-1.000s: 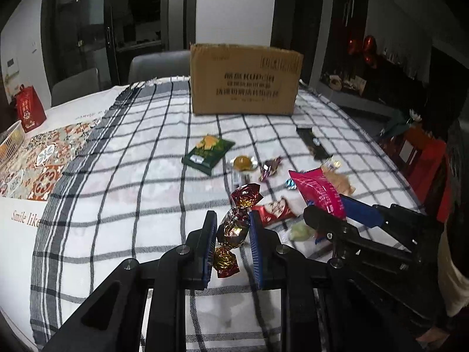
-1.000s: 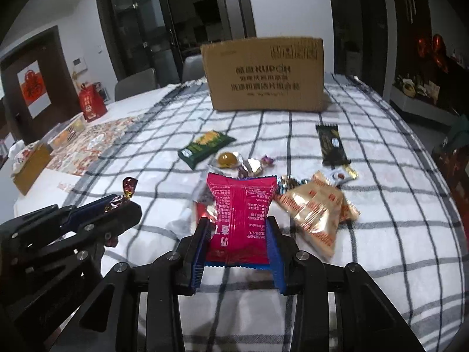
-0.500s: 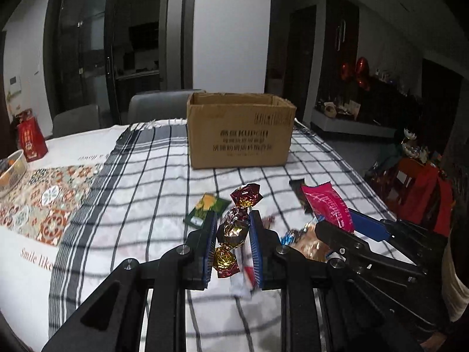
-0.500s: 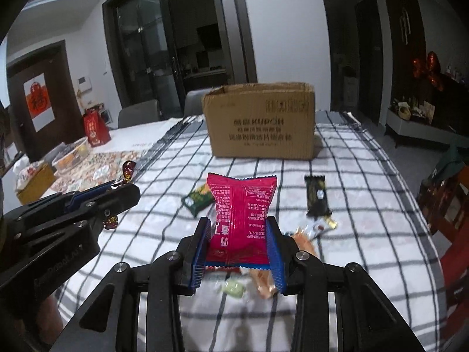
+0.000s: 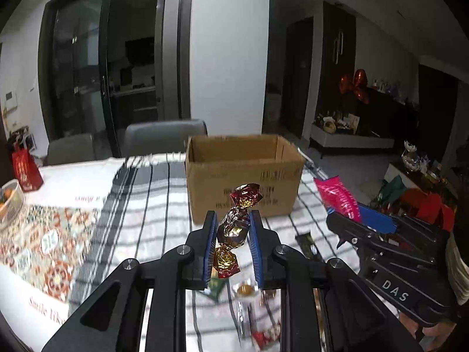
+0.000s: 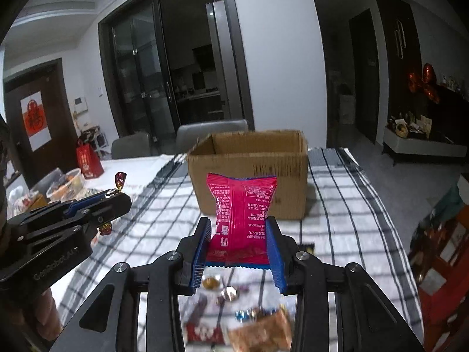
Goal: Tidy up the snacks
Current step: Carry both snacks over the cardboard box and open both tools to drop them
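Note:
My left gripper [image 5: 231,228] is shut on a foil-wrapped candy [image 5: 234,228], red and gold, and holds it in the air in front of the open cardboard box [image 5: 243,182]. My right gripper [image 6: 239,231] is shut on a pink snack packet [image 6: 241,208] and holds it upright in front of the same box [image 6: 249,173]. Each gripper shows in the other's view, the right one [image 5: 346,214] with its packet, the left one [image 6: 117,202] with its candy. More snacks [image 6: 249,322] lie on the checked cloth below.
The checked cloth [image 5: 152,205] covers the table, with a patterned mat [image 5: 44,240] at the left. A red bag [image 5: 26,170] and a bowl [image 5: 8,202] stand far left. Grey chairs [image 5: 164,138] stand behind the table. Red boxes [image 6: 439,249] sit at the right.
Both grippers have risen from the table with their snacks and moved toward the box. The box's open top now shows.

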The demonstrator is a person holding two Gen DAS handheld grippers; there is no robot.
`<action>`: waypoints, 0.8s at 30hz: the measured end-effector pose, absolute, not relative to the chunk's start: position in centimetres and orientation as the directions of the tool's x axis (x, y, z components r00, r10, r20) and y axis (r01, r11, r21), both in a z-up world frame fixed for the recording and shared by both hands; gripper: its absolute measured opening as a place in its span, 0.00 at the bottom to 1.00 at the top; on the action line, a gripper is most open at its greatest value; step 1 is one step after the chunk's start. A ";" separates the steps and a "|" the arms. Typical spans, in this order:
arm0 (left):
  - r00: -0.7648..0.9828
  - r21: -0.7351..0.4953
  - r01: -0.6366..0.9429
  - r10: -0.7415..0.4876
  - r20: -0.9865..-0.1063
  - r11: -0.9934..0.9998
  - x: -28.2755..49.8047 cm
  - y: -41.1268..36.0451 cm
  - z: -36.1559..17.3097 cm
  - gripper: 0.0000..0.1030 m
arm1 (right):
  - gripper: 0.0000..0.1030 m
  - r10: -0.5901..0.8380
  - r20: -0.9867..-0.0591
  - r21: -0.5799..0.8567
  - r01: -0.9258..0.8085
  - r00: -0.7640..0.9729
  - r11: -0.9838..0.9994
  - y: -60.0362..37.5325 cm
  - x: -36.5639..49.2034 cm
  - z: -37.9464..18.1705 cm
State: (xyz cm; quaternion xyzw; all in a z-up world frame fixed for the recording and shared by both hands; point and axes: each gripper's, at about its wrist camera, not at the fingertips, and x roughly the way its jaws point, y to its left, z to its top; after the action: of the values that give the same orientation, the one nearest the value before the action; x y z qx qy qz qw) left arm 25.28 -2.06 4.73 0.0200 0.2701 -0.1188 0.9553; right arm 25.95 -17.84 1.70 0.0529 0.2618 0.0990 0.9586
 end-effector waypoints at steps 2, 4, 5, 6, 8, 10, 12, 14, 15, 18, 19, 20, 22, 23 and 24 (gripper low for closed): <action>0.831 -0.011 0.243 -0.214 -0.513 0.970 26.1 -2.4 5.5 0.22 | 0.37 0.222 -0.485 0.150 -0.170 0.846 0.974 -17.9 27.2 2.5; 0.832 0.006 0.255 -0.216 -0.511 0.967 27.4 -2.8 6.2 0.22 | 0.37 0.222 -0.485 0.148 -0.171 0.846 0.974 -17.9 28.2 3.1; 0.832 0.012 0.256 -0.214 -0.512 0.967 28.0 -2.9 6.4 0.22 | 0.37 0.227 -0.486 0.148 -0.176 0.844 0.973 -18.0 28.9 3.5; 0.831 0.019 0.261 -0.215 -0.513 0.965 28.8 -3.1 6.7 0.22 | 0.37 0.226 -0.490 0.147 -0.176 0.842 0.974 -18.1 29.5 3.8; 0.830 0.020 0.265 -0.217 -0.514 0.964 30.1 -3.2 7.2 0.22 | 0.37 0.235 -0.499 0.152 -0.183 0.834 0.971 -18.3 30.8 4.4; 0.821 0.006 0.269 -0.226 -0.524 0.963 31.9 -3.3 7.6 0.22 | 0.37 0.239 -0.510 0.153 -0.186 0.826 0.971 -18.6 32.2 4.9; 0.813 0.000 0.275 -0.233 -0.534 0.961 33.5 -3.4 7.9 0.22 | 0.37 0.234 -0.517 0.147 -0.184 0.823 0.972 -18.9 33.7 5.5; 0.803 0.002 0.283 -0.236 -0.548 0.959 35.1 -3.6 8.0 0.22 | 0.37 0.233 -0.528 0.141 -0.186 0.817 0.972 -19.1 35.2 6.0; 0.797 0.003 0.285 -0.236 -0.556 0.958 35.7 -3.6 8.0 0.22 | 0.37 0.234 -0.534 0.143 -0.185 0.813 0.972 -19.3 36.1 6.2; 0.773 0.004 0.290 -0.232 -0.590 0.957 38.5 -4.0 7.8 0.22 | 0.37 0.230 -0.558 0.135 -0.186 0.797 0.973 -19.5 38.5 6.2; 0.767 0.005 0.294 -0.232 -0.598 0.956 39.0 -4.1 7.7 0.22 | 0.37 0.231 -0.566 0.135 -0.188 0.791 0.973 -19.6 39.2 6.1; 0.759 0.006 0.299 -0.234 -0.608 0.954 39.9 -4.2 7.6 0.22 | 0.37 0.229 -0.577 0.135 -0.184 0.784 0.974 -19.6 40.2 6.0; 0.744 0.010 0.303 -0.230 -0.627 0.953 41.3 -4.6 7.2 0.22 | 0.37 0.229 -0.593 0.135 -0.185 0.772 0.973 -19.8 41.6 5.7; 0.734 0.011 0.309 -0.231 -0.638 0.951 42.0 -4.7 6.9 0.22 | 0.37 0.224 -0.605 0.133 -0.181 0.764 0.974 -19.7 42.2 5.4; 0.729 0.012 0.310 -0.229 -0.645 0.951 42.5 -4.9 6.8 0.22 | 0.37 0.226 -0.614 0.138 -0.179 0.756 0.974 -19.8 42.7 5.1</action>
State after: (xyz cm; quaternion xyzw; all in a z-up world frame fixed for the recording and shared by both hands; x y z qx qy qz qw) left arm 42.47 -4.92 6.78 0.0596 0.3380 -0.1454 0.9279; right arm 42.75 -19.79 5.12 0.0352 0.3317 0.1083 0.9365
